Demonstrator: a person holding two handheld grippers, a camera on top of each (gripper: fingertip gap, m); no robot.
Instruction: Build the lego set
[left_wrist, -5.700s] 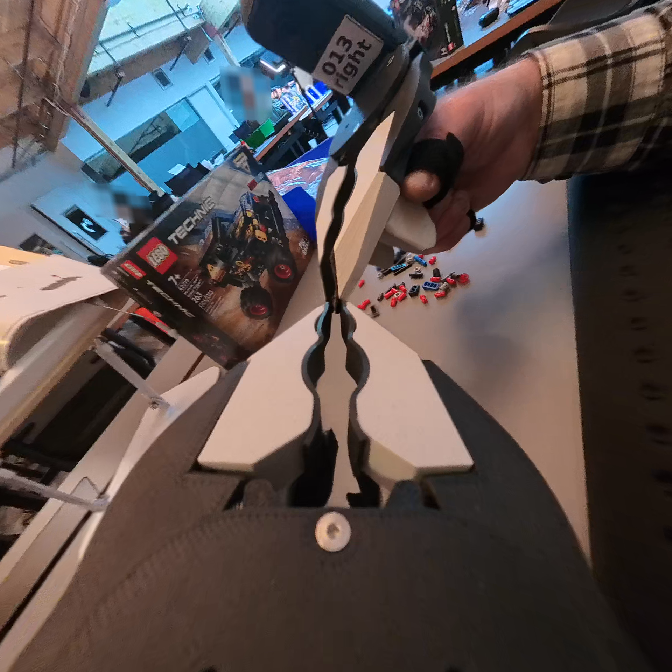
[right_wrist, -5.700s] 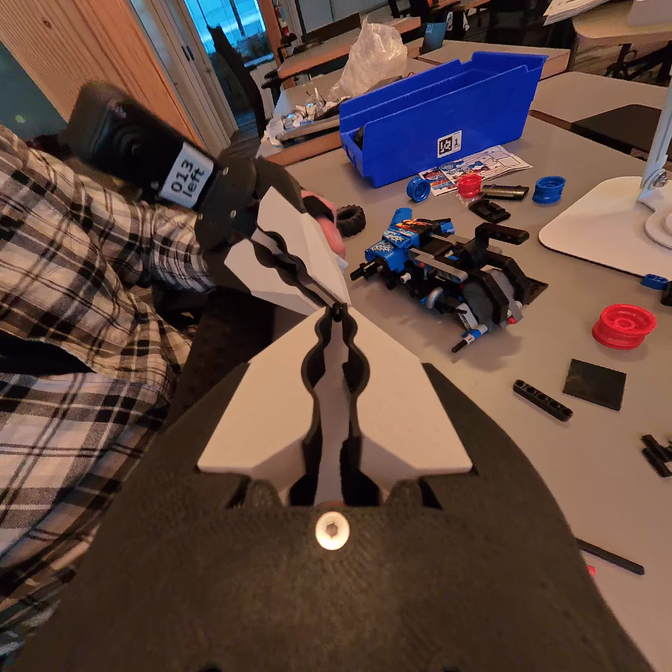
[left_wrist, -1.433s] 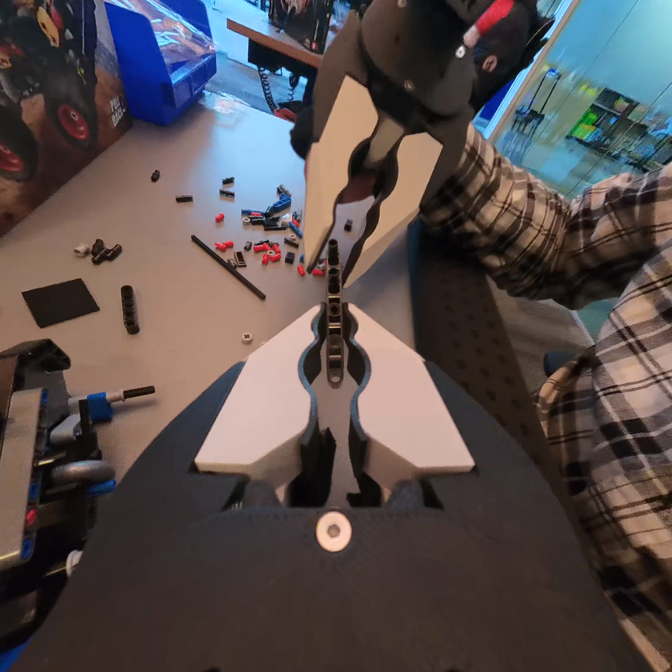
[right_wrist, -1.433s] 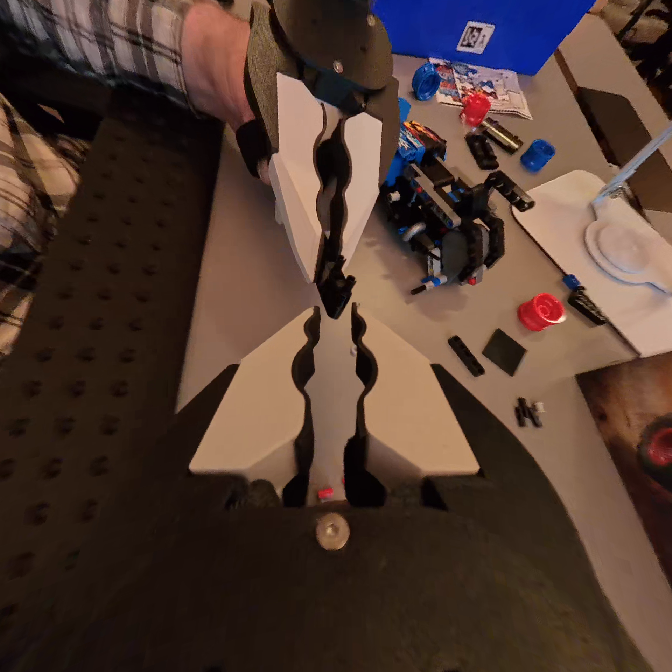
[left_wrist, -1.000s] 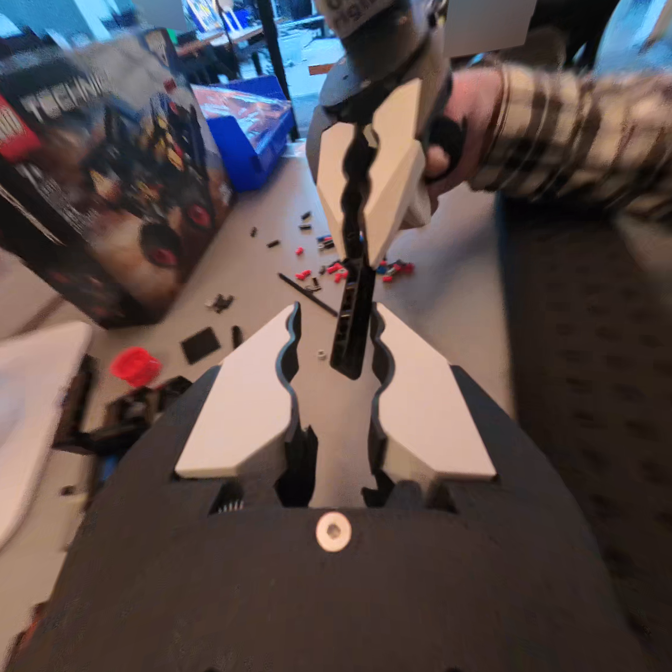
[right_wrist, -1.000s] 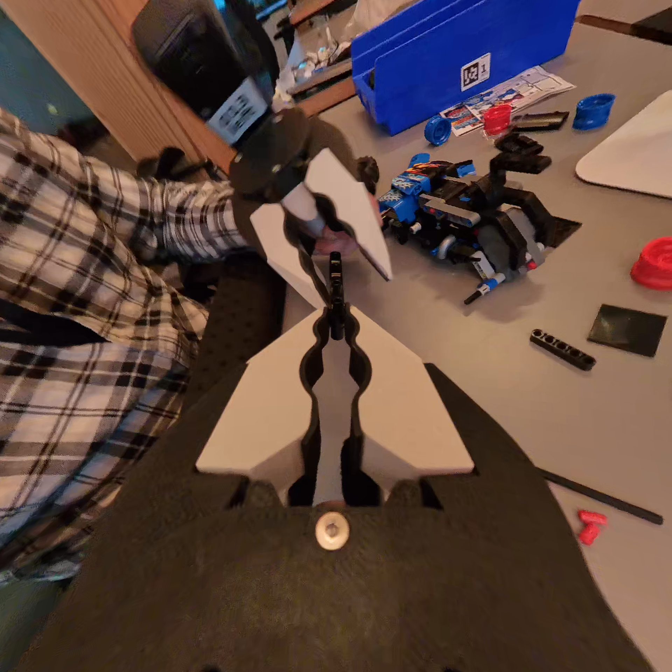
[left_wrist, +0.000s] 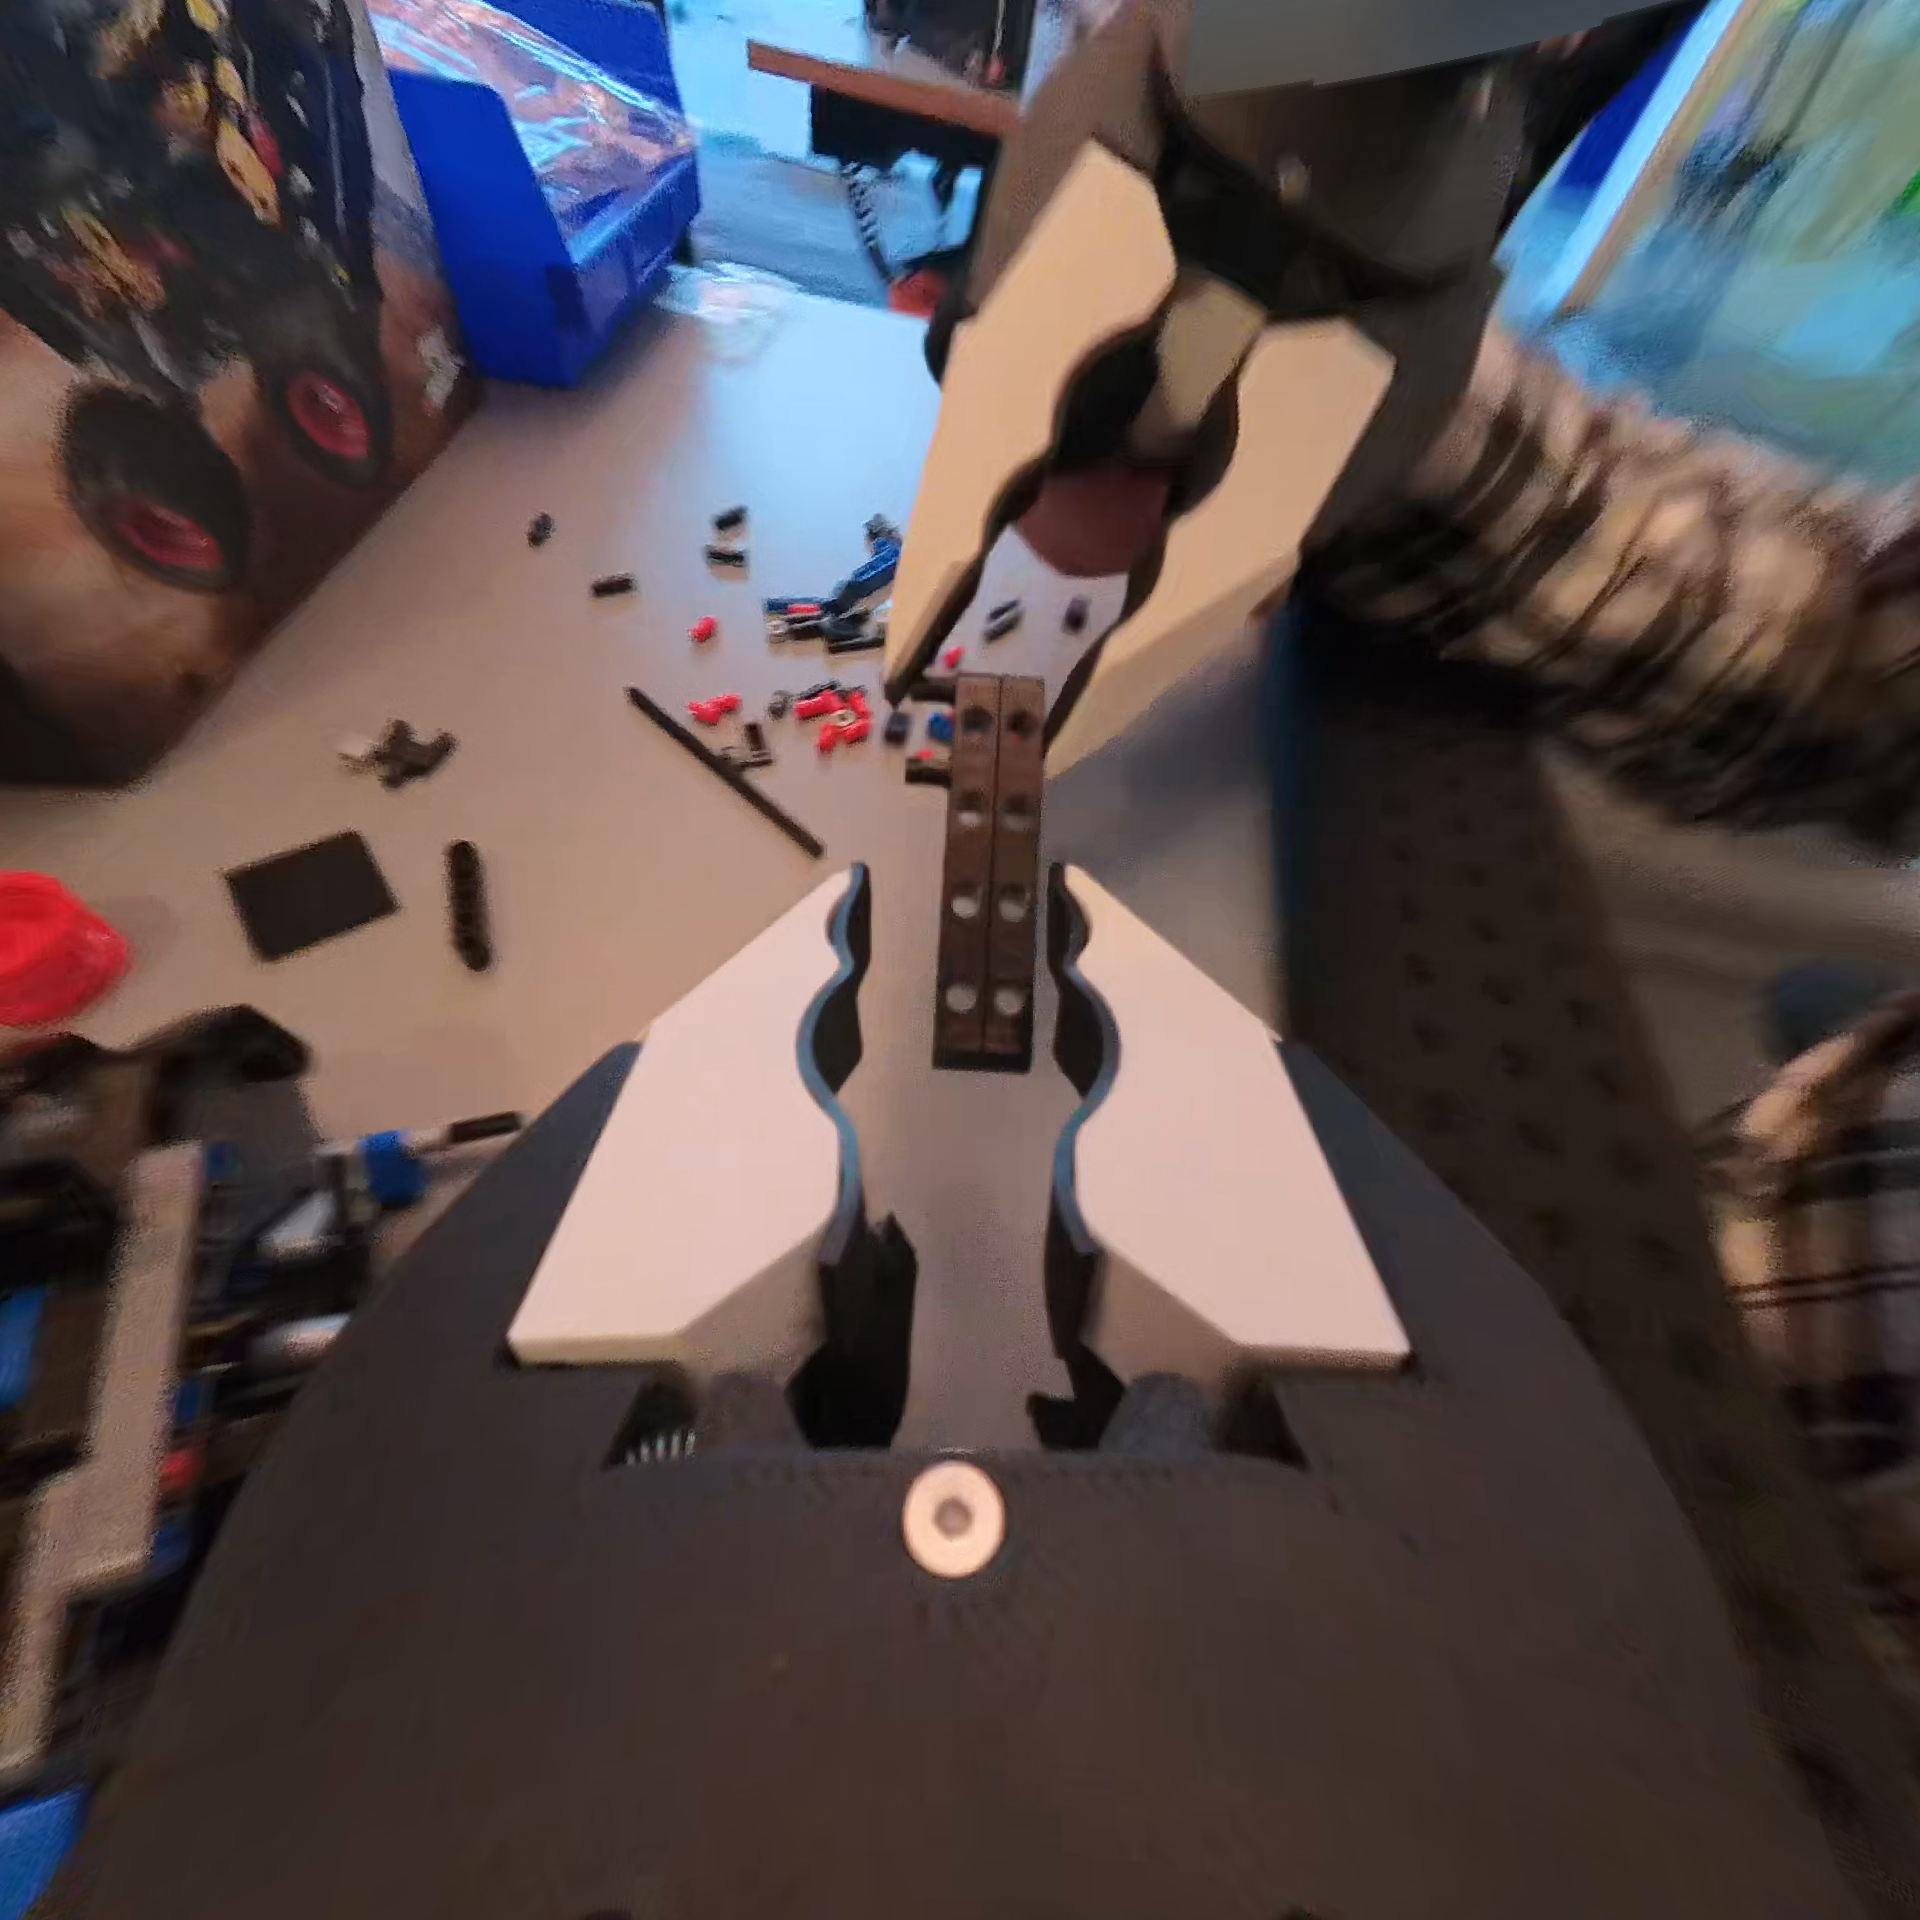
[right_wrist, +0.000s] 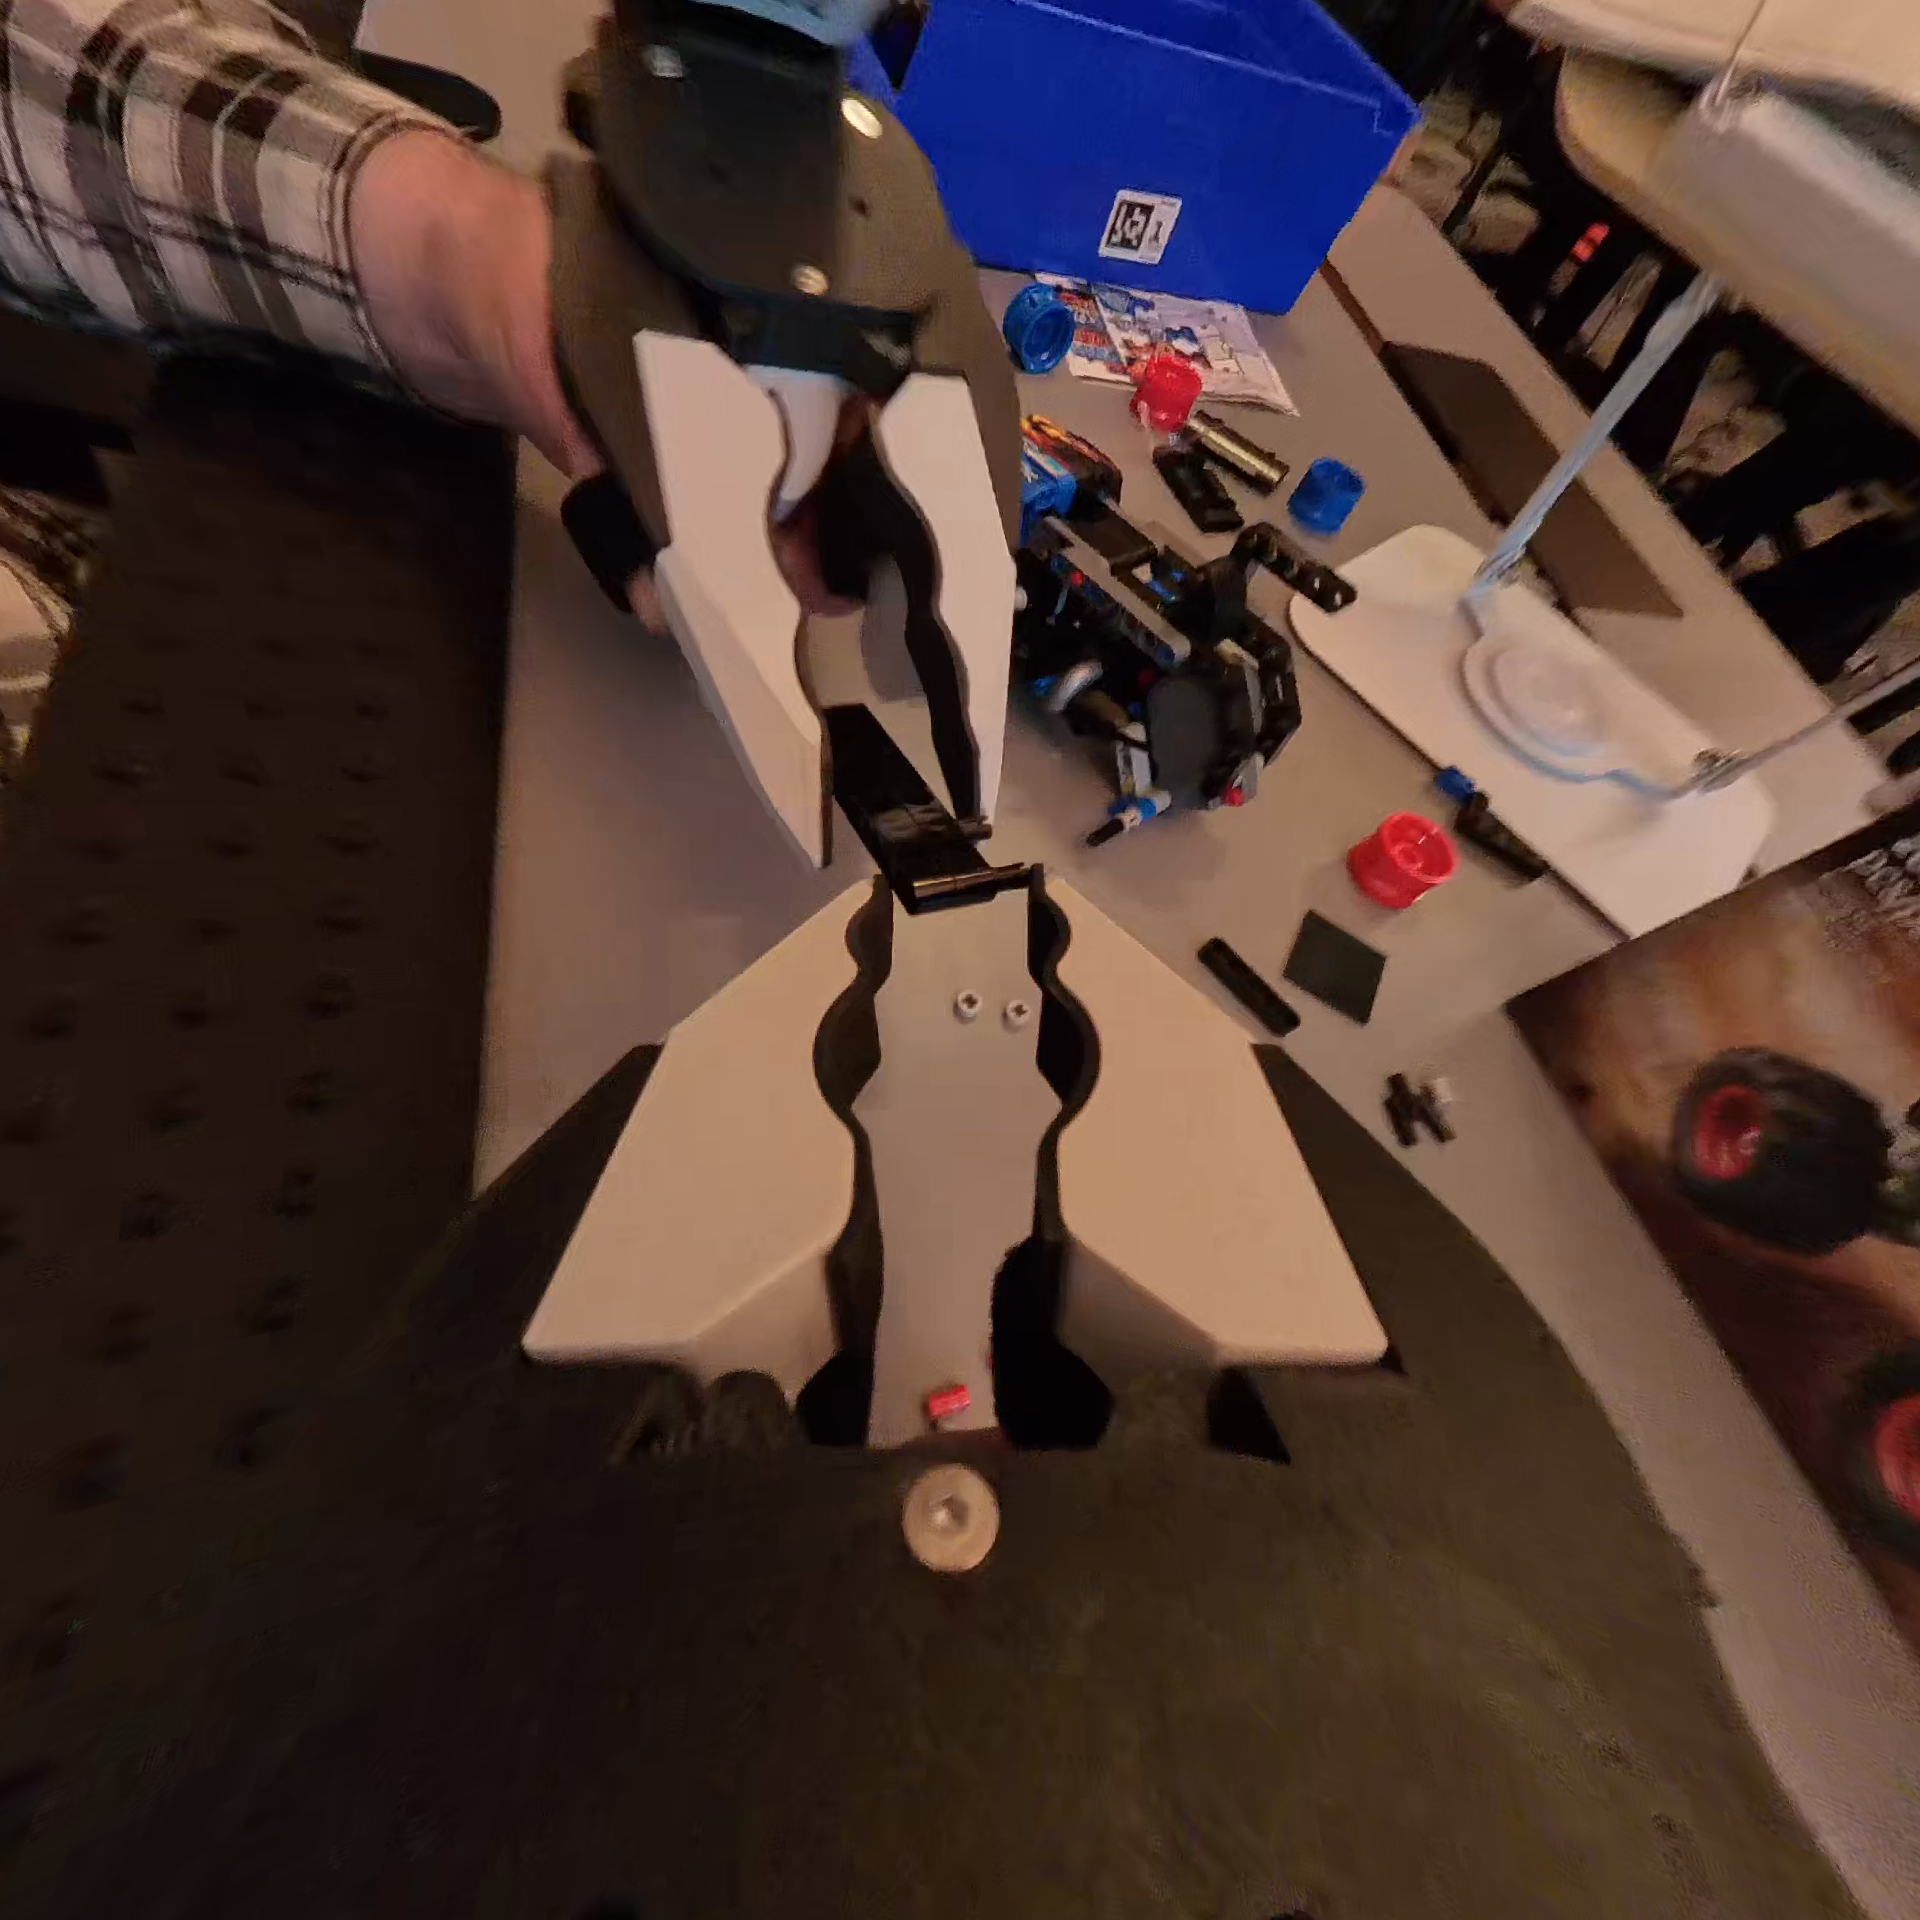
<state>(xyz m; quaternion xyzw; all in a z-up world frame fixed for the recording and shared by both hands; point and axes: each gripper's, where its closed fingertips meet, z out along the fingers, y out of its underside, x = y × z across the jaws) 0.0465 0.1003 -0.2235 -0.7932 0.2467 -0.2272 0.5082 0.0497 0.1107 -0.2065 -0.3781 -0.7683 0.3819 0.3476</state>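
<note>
A black beam piece (left_wrist: 987, 883), two holed beams side by side, hangs in the air between both grippers. My right gripper (right_wrist: 958, 881) is shut on one end of it, across its width; the beam piece also shows in the right wrist view (right_wrist: 883, 779). My left gripper (left_wrist: 956, 878) is open, its fingers on either side of the beam with gaps. In the right wrist view the left gripper (right_wrist: 904, 826) points down toward me. In the left wrist view the right gripper (left_wrist: 982, 707) comes from above. The partly built black and blue vehicle (right_wrist: 1153, 665) sits on the table behind.
Small red, blue and black parts (left_wrist: 821, 707) and a black axle (left_wrist: 727, 774) lie scattered. A short black beam (right_wrist: 1247, 987), black square plate (right_wrist: 1335, 966), red hub (right_wrist: 1403, 860), blue bin (right_wrist: 1143, 135), set box (left_wrist: 187, 364) and white lamp base (right_wrist: 1507, 748) surround them. A dark perforated mat (right_wrist: 260, 831) covers the near side. The grippers are tip to tip, or close to it. The black axle (left_wrist: 727, 774) is about equally far from each gripper, around 12 cm.
A second ago my right gripper pinched the beam piece by its thin side. Now its jaws stand wider, across the broad side. The left gripper is still open around it.
</note>
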